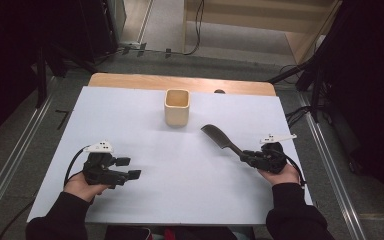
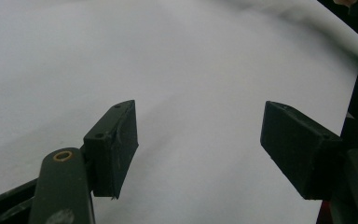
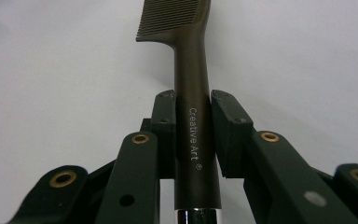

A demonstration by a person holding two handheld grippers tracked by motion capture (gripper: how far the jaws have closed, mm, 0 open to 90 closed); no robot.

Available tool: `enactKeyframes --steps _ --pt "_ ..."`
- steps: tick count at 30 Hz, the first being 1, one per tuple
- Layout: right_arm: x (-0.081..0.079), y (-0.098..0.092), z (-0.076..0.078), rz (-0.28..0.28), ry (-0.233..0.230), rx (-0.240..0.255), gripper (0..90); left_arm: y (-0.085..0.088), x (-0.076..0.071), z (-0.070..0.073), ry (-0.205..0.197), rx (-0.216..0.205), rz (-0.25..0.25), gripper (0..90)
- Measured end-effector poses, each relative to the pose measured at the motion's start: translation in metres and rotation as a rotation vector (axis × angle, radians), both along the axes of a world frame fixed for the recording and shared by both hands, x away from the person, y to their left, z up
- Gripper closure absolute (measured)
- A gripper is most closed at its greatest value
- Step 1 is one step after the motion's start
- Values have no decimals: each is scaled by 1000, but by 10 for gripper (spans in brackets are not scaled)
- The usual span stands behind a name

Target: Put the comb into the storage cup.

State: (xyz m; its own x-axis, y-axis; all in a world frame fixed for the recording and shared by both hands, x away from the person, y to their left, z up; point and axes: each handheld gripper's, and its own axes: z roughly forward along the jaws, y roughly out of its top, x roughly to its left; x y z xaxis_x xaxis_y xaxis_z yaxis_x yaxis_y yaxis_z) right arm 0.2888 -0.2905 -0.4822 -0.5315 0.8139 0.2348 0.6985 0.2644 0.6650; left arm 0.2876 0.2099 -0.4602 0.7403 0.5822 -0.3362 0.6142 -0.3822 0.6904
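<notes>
A white sheet (image 1: pixel 180 190) covers most of a light wooden table (image 1: pixel 130 80), whose bare edge shows along the far side. Grey floor runs around the table, with metal rails (image 1: pixel 10 160) along both sides, dark stands and black cables at the far corners, and a pale wooden platform (image 1: pixel 260 15) further back. The room beyond is dim.

Toward the far middle of the sheet stands a cream square-sided cup (image 1: pixel 177 107), upright and open at the top, with nothing touching it.

The dark brown plastic comb with a long straight handle (image 1: pixel 221 136) is on the person's right side of the table, angled with its toothed end toward the cup but well apart from it. The black right gripper (image 1: pixel 250 159) pinches the comb's handle: in the right gripper view the two pads (image 3: pixel 230 128) press against either side of the handle (image 3: pixel 193 116), which bears white lettering, and the teeth (image 3: pixel 168 18) point away from the hand over the white sheet.

The black left gripper (image 1: pixel 127 168) sits over the near left of the sheet, well apart from the comb and the cup. Its jaws are spread wide, with only white sheet between the pads (image 2: pixel 116 144).
</notes>
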Motion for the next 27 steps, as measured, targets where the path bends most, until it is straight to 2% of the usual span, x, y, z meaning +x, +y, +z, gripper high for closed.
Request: enactKeyframes --steps 3,6,12,16,17,22,27 --pt "1 0 3 -1 -10 5 705 -1 0 0 0 -2 -1 279" --pt "0 2 10 -27 -17 27 704 -2 0 0 2 -2 -1 279" --pt "-1 11 18 -63 -13 42 705 -4 3 1 5 -1 -4 280" --pt "-2 16 22 -100 -10 60 704 -5 3 1 7 -7 -2 280" --pt "-2 17 24 -128 0 67 704 -5 3 1 8 -8 -3 280" --pt "-5 21 28 -166 1 64 705 -7 4 3 7 -8 3 280" --pt "-7 25 31 -165 -10 63 705 -10 5 4 27 -4 12 280"
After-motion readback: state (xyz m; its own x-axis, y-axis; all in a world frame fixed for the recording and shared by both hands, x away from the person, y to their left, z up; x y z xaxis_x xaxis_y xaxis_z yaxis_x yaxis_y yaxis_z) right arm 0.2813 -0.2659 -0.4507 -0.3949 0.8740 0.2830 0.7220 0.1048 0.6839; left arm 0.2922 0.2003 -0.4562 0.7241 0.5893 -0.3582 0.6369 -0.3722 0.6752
